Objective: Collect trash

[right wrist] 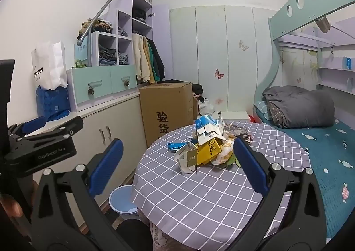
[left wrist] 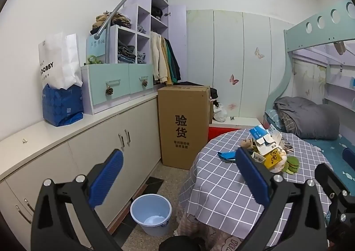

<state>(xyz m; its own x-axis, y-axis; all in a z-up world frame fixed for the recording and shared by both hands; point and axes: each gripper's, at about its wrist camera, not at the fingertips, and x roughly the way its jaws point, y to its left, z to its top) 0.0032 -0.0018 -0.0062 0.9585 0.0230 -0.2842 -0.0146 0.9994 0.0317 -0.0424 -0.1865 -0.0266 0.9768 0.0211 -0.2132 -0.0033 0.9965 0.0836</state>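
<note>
- Here, the left gripper (left wrist: pixel 179 175) hung with its blue-padded jaws spread wide and nothing between them, held above the floor at the near left edge of the round table (left wrist: pixel 221 186).
- The right gripper (right wrist: pixel 178 166) was likewise wide apart and empty, held over the near part of the table (right wrist: pixel 199 197) and facing the trash pile (right wrist: pixel 206 144).
- That trash pile (left wrist: pixel 269 151) sat on the checked grey tablecloth toward the far side of the table: a blue-and-white carton on top, a yellow box under it, crumpled white paper and some green leaves at the right edge (all touching one another).
- A blue wrapper (left wrist: pixel 227 155) lay flat on the cloth just left of the pile, apart from it; the right view showed it too (right wrist: pixel 176 146).
- A light blue bin (left wrist: pixel 151 214) stood on the floor beside the table, close to the low cabinets (left wrist: pixel 99 162); something pale lay in its bottom, too blurred to name. In the right view only part of the bin (right wrist: pixel 121 203) showed past the table's edge.
- A tall cardboard box (left wrist: pixel 184 126) stood upright behind the table, against the end of the cabinets.
- On the cabinet top sat a white paper bag (left wrist: pixel 58 60) above a blue package (left wrist: pixel 62 106).
- A bed with a folded grey blanket (right wrist: pixel 299 106) ran along the right of the table.
</note>
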